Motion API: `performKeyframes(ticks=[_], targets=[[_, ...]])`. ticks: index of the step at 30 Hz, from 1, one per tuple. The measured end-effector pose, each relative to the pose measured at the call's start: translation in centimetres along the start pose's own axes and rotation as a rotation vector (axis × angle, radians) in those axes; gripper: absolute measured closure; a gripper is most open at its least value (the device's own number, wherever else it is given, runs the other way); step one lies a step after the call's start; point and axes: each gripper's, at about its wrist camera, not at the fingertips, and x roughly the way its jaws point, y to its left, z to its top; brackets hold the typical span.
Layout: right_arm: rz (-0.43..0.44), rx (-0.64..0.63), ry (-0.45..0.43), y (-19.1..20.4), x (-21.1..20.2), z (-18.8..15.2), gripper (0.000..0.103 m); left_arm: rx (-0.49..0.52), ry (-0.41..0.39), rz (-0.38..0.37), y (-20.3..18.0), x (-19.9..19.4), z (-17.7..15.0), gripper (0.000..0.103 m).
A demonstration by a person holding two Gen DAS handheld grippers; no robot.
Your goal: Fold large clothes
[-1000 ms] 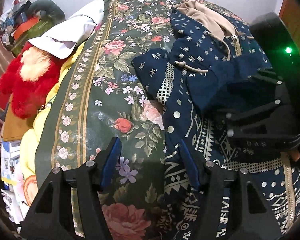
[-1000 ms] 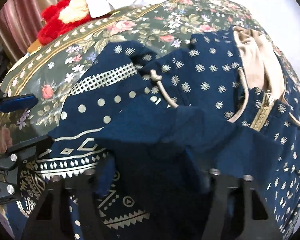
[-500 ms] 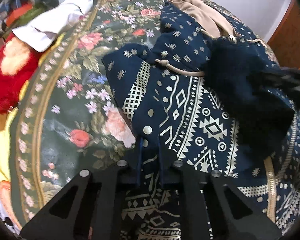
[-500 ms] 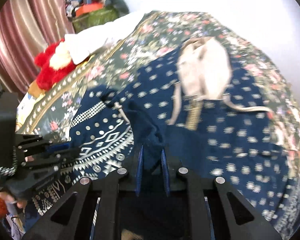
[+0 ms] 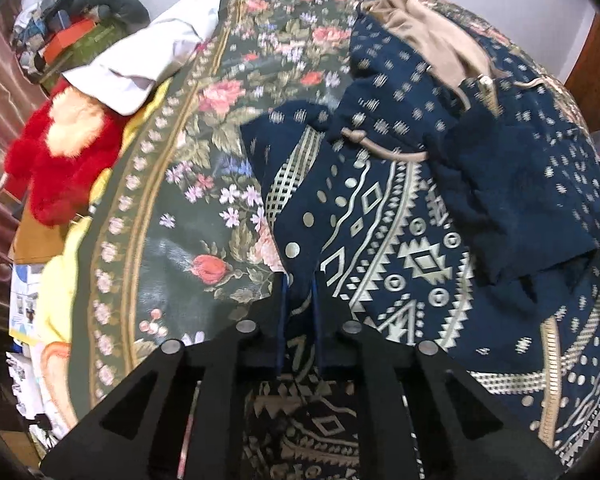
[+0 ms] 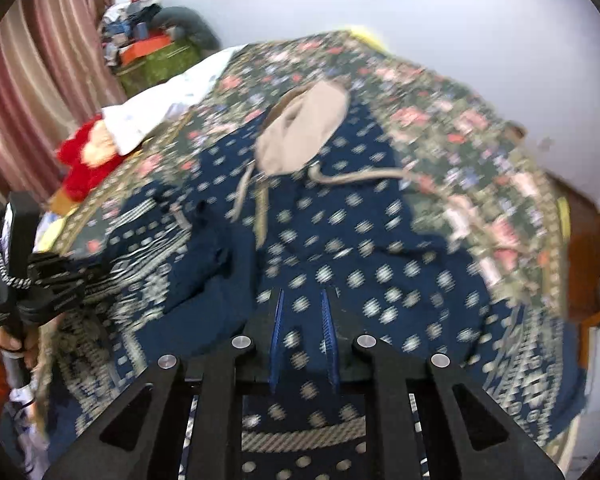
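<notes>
A large navy hooded jacket (image 5: 400,220) with cream geometric print and a beige-lined hood (image 5: 428,40) lies spread on the floral bedspread (image 5: 204,184). One sleeve (image 5: 512,200) is folded across its front. My left gripper (image 5: 300,292) is shut on the jacket's left edge near the hem. In the right wrist view the jacket (image 6: 340,232) and hood (image 6: 308,132) show blurred. My right gripper (image 6: 302,312) has its jaws close together above the dotted fabric, with nothing clearly pinched; the left gripper's body (image 6: 28,280) shows at the left.
A red plush toy (image 5: 60,156) and a white pillow (image 5: 148,60) lie at the bed's left side. Boxes and clutter (image 5: 72,36) are stacked beyond them. A pink curtain (image 6: 32,92) hangs at left. A wooden door (image 6: 596,256) stands at right.
My left gripper closed on the jacket's edge and holds it. My right gripper carried the sleeve across the front, let it go and swung right.
</notes>
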Motion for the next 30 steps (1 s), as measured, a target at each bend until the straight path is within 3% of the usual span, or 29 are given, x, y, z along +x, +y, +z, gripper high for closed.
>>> performKeyframes(ticks=[4, 6, 9, 11, 12, 17, 21, 24, 27, 28, 30], targets=[[0.111, 0.010, 0.080, 0.8, 1.3, 0.5, 0.088, 0.030, -0.036, -0.015, -0.6, -2.3, 0.7, 0.092], [0.125, 0.022, 0.089, 1.4, 1.9, 0.8, 0.088, 0.024, -0.033, -0.048, -1.0, -3.0, 1.4, 0.092], [0.106, 0.028, 0.096, 1.7, 2.4, 0.6, 0.088, 0.009, -0.010, -0.134, -2.4, -3.4, 2.6, 0.078], [0.077, 0.019, 0.115, 1.6, 2.7, 0.2, 0.088, 0.007, -0.009, -0.186, -3.7, -3.3, 3.3, 0.060], [0.050, 0.004, 0.134, 1.2, 3.0, -0.3, 0.088, 0.013, -0.011, -0.214, -4.8, -3.2, 3.8, 0.058], [-0.088, -0.096, 0.203, -1.0, 3.3, -2.3, 0.088, 0.078, -0.007, -0.282, -9.9, -2.0, 5.3, 0.058], [-0.251, -0.211, 0.223, -3.0, 3.4, -4.0, 0.088, 0.139, -0.013, -0.230, -13.1, 0.1, 6.0, 0.058], [-0.314, -0.261, 0.205, -3.6, 3.3, -4.9, 0.088, 0.147, -0.022, -0.158, -13.8, 1.5, 6.4, 0.065], [-0.368, -0.294, 0.196, -3.7, 3.3, -5.3, 0.085, 0.145, -0.031, -0.149, -13.8, 1.9, 6.4, 0.092], [-0.391, -0.306, 0.187, -3.6, 3.3, -5.5, 0.080, 0.140, -0.035, -0.148, -13.6, 1.8, 6.4, 0.094], [-0.475, -0.339, 0.155, -3.5, 3.3, -5.7, 0.058, 0.125, -0.046, -0.165, -13.1, 1.0, 6.5, 0.095]])
